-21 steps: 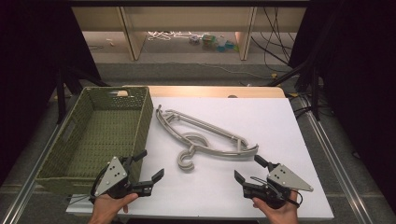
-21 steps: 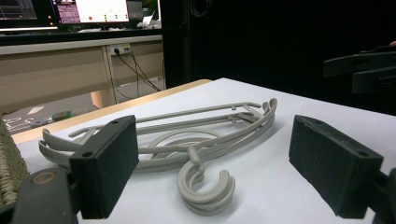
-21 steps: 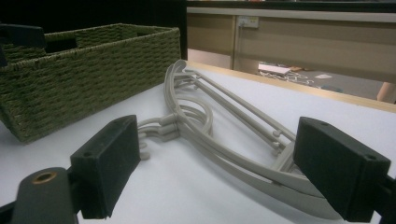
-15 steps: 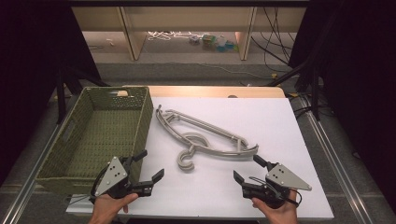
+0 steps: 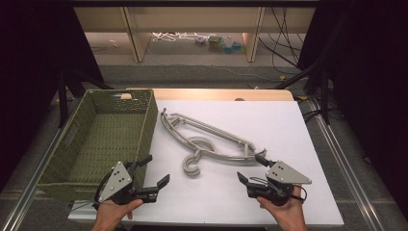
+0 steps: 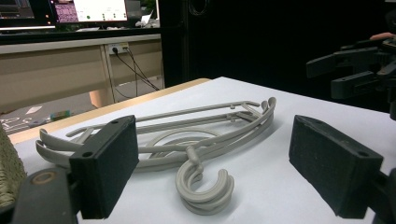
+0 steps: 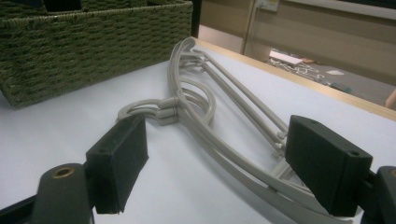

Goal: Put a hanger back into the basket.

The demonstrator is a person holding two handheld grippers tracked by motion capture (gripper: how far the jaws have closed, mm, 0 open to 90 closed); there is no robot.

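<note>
A stack of grey plastic hangers (image 5: 208, 140) lies flat on the white table top (image 5: 279, 120), its hooks curling toward the near edge. My left gripper (image 5: 156, 169) rests open at the near left, pointing at the hooks with nothing between its pads. My right gripper (image 5: 250, 168) is open at the near right, just short of the hangers' right end. In the left gripper view the hangers (image 6: 187, 140) lie ahead of the open left gripper (image 6: 212, 140), with the right gripper (image 6: 355, 70) farther off. In the right gripper view the open right gripper (image 7: 217, 140) frames the hangers (image 7: 196, 107).
A green woven basket (image 5: 146, 130) stands on the left of the table, its long side next to the hangers; the same basket (image 7: 93, 46) rises at the upper left of the right gripper view. Wooden shelving and loose cables lie beyond the far edge. Metal rails run along both sides.
</note>
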